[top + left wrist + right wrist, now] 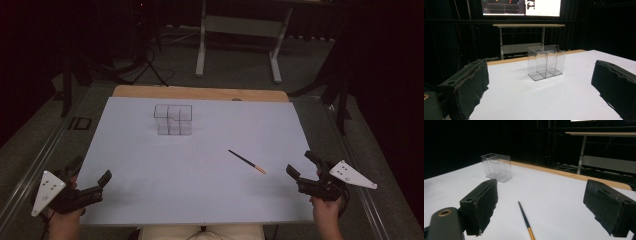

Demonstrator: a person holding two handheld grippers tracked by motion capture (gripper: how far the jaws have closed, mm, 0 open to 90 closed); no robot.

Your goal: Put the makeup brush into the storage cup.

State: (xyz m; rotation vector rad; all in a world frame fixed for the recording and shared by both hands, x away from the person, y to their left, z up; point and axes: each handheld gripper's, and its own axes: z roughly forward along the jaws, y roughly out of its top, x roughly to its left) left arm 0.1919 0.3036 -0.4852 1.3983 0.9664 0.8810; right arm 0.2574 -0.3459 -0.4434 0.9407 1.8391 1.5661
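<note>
Clear plastic organizer (173, 119) stands near the table's (150, 170) far edge, a brush (247, 162) (dark-handled) right, both grippers (92, 181) (301, 164) spread empty.

No legible text, monitor (521, 7) graphs too blurry to read

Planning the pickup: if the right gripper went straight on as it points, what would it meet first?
Probably the paintbrush, lying on the table between the open right gripper's fingers. The clear organizer stands farther off, to the left of that line; depth is unclear.
</note>
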